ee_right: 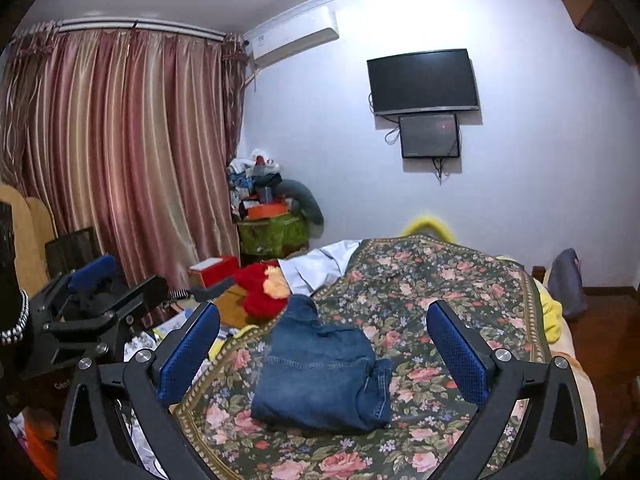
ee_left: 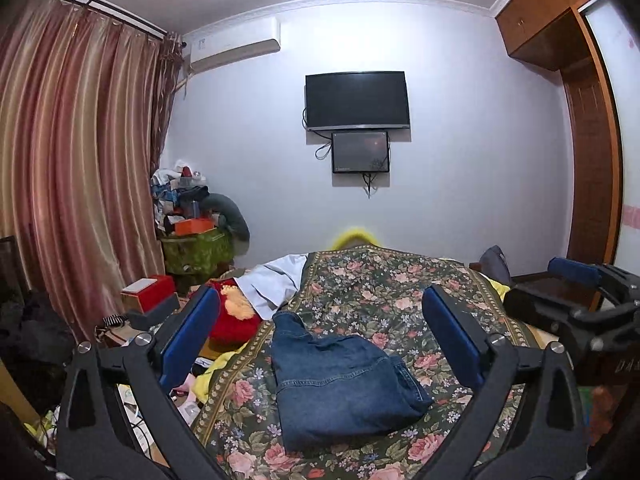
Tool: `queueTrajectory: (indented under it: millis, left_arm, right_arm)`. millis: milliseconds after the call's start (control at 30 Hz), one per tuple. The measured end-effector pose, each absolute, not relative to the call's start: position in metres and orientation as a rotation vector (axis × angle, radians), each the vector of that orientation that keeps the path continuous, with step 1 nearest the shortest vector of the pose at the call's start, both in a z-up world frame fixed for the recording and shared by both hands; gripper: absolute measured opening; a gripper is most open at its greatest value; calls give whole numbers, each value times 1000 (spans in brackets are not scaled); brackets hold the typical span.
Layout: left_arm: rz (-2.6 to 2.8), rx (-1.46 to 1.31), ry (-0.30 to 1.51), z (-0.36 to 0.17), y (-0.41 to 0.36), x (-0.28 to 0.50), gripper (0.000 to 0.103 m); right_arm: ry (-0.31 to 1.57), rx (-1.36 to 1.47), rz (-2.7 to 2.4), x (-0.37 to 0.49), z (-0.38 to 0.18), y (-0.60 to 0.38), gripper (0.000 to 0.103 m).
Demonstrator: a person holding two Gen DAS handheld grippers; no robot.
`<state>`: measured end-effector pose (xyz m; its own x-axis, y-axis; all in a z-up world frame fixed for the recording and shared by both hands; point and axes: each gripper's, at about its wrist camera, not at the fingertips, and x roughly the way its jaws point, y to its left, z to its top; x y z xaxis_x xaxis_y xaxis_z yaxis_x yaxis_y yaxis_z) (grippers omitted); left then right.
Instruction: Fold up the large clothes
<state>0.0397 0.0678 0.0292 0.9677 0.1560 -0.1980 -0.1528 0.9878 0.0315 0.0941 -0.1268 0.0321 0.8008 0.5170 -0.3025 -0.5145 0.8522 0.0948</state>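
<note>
Right gripper body (ee_left: 612, 364): pale raised letters at the frame's right edge, possibly "DAS", cut off and blurred.
Left gripper body (ee_right: 60, 384): faint pale lettering starting "Cen", the rest too dim to read.
Air conditioner (ee_right: 294, 34): a small sticker with dark marks on its white front, too small to read.
Television (ee_right: 423, 80): a tiny brand mark on the lower bezel, unreadable.
Red box (ee_right: 216, 270): white top panel, no legible print.
</note>
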Motion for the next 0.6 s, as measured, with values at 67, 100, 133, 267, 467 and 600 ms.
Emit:
queueTrajectory:
  millis: [67,100,133,267,467,600]
  left_arm:
    - [153,15,208,27,69,42,102]
    - [153,15,210,26,68,41,102]
    - [154,16,213,25,69,43,102]
    - [158,17,208,24,65,41,102]
    - [163,15,211,20,65,39,103]
    - [176,5,219,17,68,42,103]
  right_arm:
    - [328,-1,558,91,29,-124,103]
    - [327,-1,558,90,28,-124,103]
    - [328,0,560,89,28,-124,103]
    - [338,10,557,93,26,-124,103]
    - [355,39,541,101,25,-129,103]
    - [370,63,539,106,23,-131,103]
